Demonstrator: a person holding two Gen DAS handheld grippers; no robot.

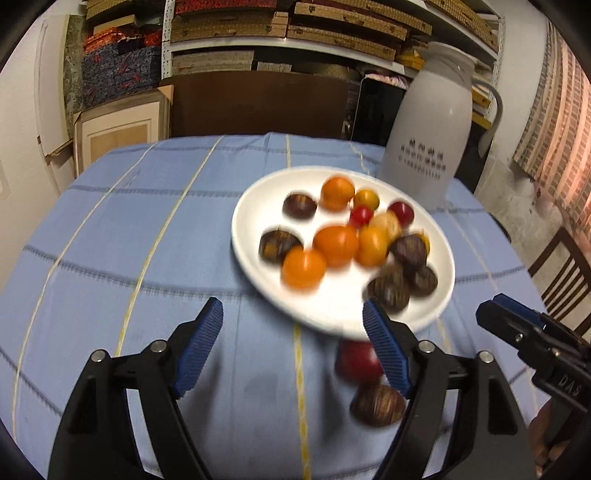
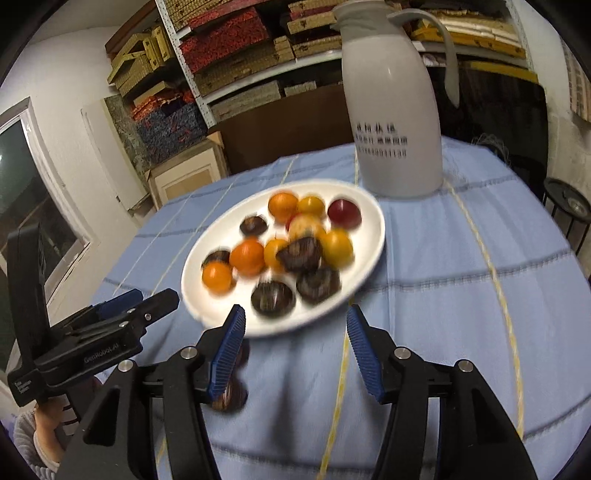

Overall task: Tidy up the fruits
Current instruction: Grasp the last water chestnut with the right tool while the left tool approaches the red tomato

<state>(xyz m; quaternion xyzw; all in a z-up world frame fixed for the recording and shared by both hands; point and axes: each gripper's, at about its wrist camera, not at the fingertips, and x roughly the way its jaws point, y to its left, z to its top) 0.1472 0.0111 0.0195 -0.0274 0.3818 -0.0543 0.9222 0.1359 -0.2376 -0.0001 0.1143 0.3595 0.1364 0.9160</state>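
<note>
A white plate (image 1: 258, 206) on the blue tablecloth holds several orange and yellow fruits, red tomatoes and dark chestnuts; it also shows in the right wrist view (image 2: 369, 221). A red tomato (image 1: 356, 360) and a chestnut (image 1: 376, 404) lie on the cloth just in front of the plate; the chestnut shows in the right wrist view (image 2: 231, 397). My left gripper (image 1: 293, 336) is open and empty over the plate's near edge. My right gripper (image 2: 295, 332) is open and empty at the plate's near rim; it also shows in the left wrist view (image 1: 495, 314).
A tall white thermos jug (image 1: 432, 122) stands behind the plate at the right, also seen in the right wrist view (image 2: 391, 110). Shelves of boxes (image 1: 258, 33) fill the back wall. A wooden chair (image 1: 561, 273) stands at the table's right.
</note>
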